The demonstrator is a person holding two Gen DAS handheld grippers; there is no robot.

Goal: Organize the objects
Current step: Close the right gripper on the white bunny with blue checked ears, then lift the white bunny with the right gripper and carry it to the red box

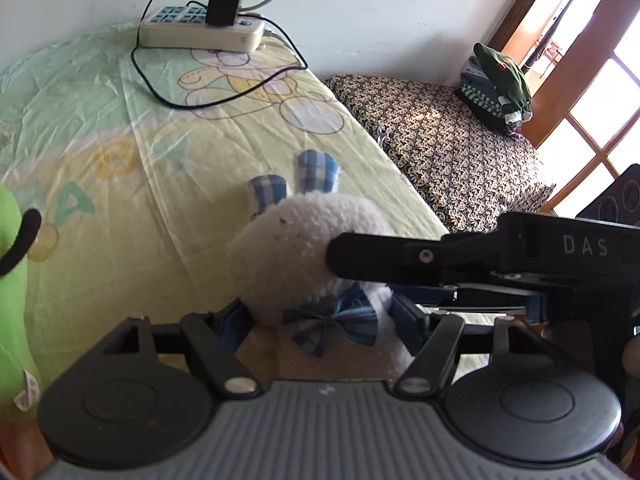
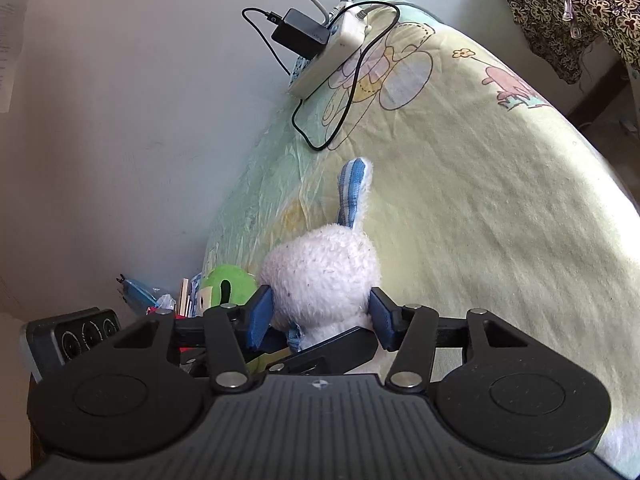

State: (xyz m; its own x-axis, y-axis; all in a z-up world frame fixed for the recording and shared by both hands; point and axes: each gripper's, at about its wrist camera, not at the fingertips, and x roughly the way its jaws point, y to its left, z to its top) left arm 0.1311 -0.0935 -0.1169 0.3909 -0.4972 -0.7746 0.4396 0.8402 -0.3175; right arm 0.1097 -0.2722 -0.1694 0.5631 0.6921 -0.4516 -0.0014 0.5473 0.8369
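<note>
A white plush bunny [image 1: 296,256] with blue checked ears and a blue bow sits at the near edge of a table with a pale yellow cartoon cloth [image 1: 152,136]. My left gripper [image 1: 320,320] is shut on its lower body, blue pads pressed into both sides. My right gripper [image 2: 320,316] is shut on its head [image 2: 320,276]; its black finger [image 1: 384,256] reaches in from the right in the left wrist view. A green plush toy [image 1: 12,280] lies at the left, also showing in the right wrist view [image 2: 228,284].
A white power strip [image 1: 200,30] with a black charger and looping black cable lies at the far end by the wall. A patterned cloth surface [image 1: 440,136] with folded clothes [image 1: 496,88] stands to the right. Clutter and a black device [image 2: 72,340] sit at the left.
</note>
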